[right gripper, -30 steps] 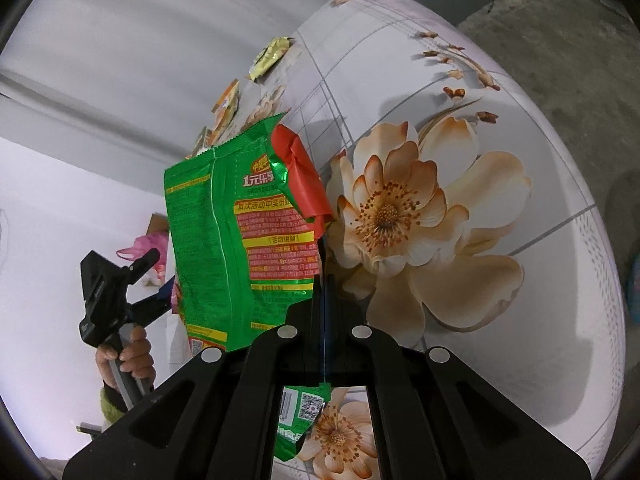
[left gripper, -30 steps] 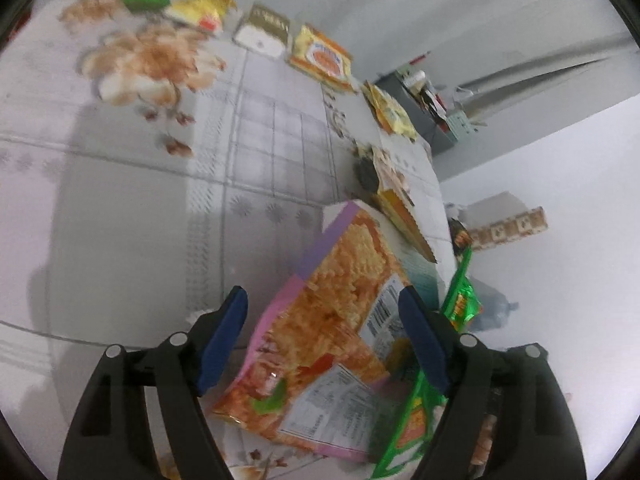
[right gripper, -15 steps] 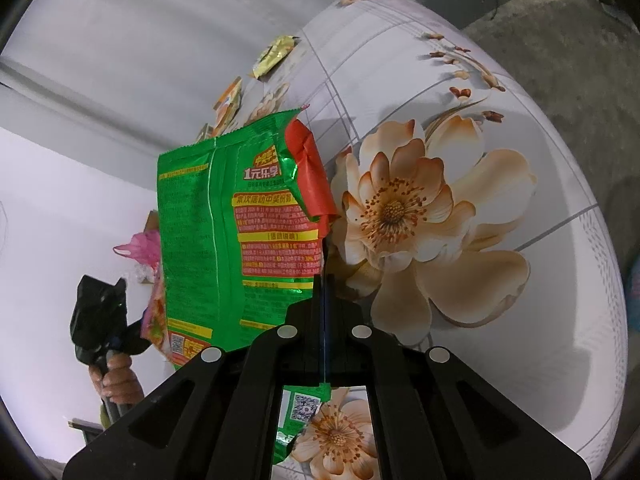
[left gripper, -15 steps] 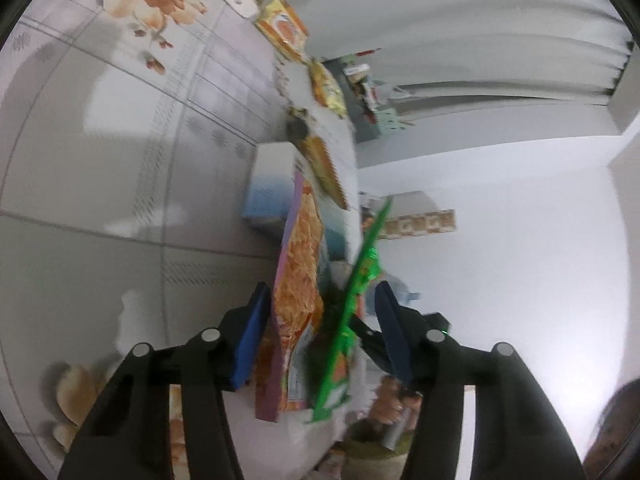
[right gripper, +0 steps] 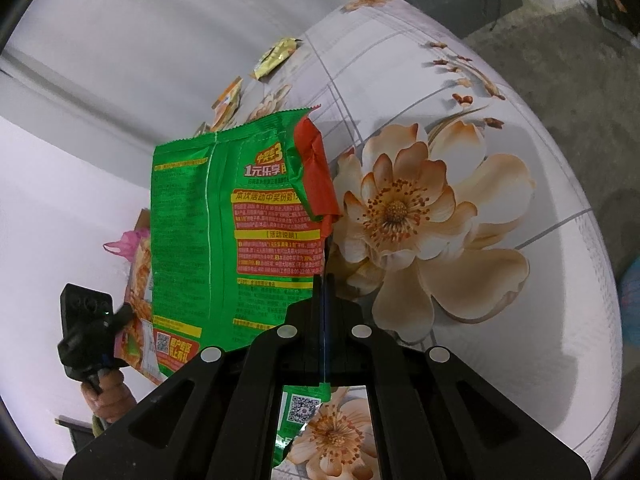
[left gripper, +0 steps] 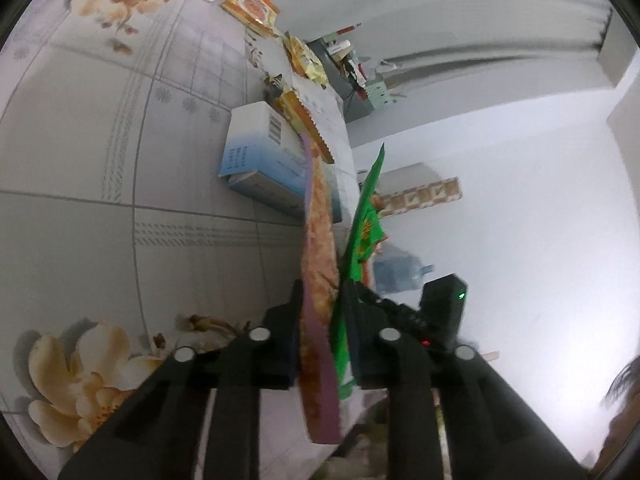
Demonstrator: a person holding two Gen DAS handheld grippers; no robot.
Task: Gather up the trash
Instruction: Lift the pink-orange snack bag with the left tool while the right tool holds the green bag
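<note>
An orange snack wrapper with a purple edge (left gripper: pixel 318 240) stands edge-on between the fingers of my left gripper (left gripper: pixel 322 288), whose jaws are closing with the pads against it. The edge of a green snack wrapper (left gripper: pixel 366 216) also runs between those fingers. My right gripper (right gripper: pixel 323 280) is shut on the lower right part of that green wrapper (right gripper: pixel 208 232), which it holds upright above the flowered table (right gripper: pixel 520 128). In the right wrist view the left gripper (right gripper: pixel 86 336), in a hand, holds the orange wrapper (right gripper: pixel 140 280) behind the green one's left edge.
A blue-and-white box (left gripper: pixel 260 156) lies on the table just beyond the wrappers. Several more wrappers (left gripper: pixel 250 6) lie along the far edge, with a yellow one (right gripper: pixel 276 58) near the wall. A water jug (left gripper: pixel 400 276) stands on the floor past the table edge.
The left gripper's fingers came together on the orange wrapper, which turned from flat to edge-on, and it moved up against the green wrapper. The right gripper stayed still.
</note>
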